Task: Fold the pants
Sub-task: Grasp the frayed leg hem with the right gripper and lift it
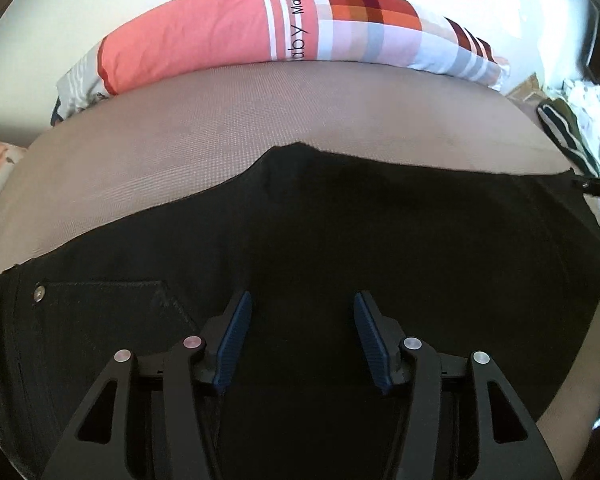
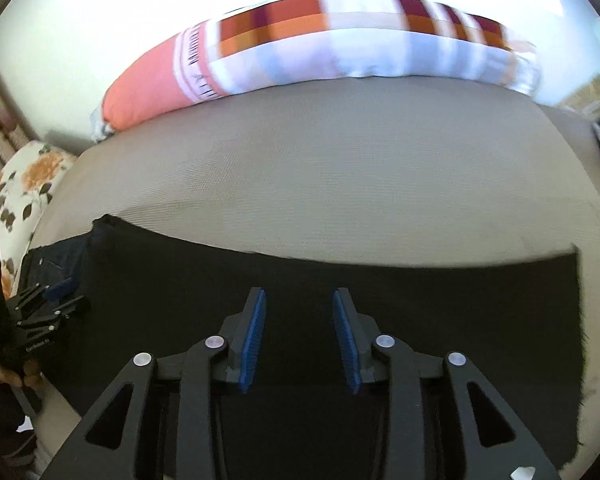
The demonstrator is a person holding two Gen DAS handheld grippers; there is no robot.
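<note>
On the pillow (image 1: 228,36) lying at the far edge of the bed, I read "Mama's" and, below it, the letters "aby" with the start of that word hidden, printed sideways along a pink stripe between white bands. In my right view the same print is blurred. My left gripper (image 2: 60,292) bears small white lettering, too tiny to read.

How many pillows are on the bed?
2: a striped pillow along the far edge of the bed, and a floral pillow at the left. Others may lie out of view.
</note>
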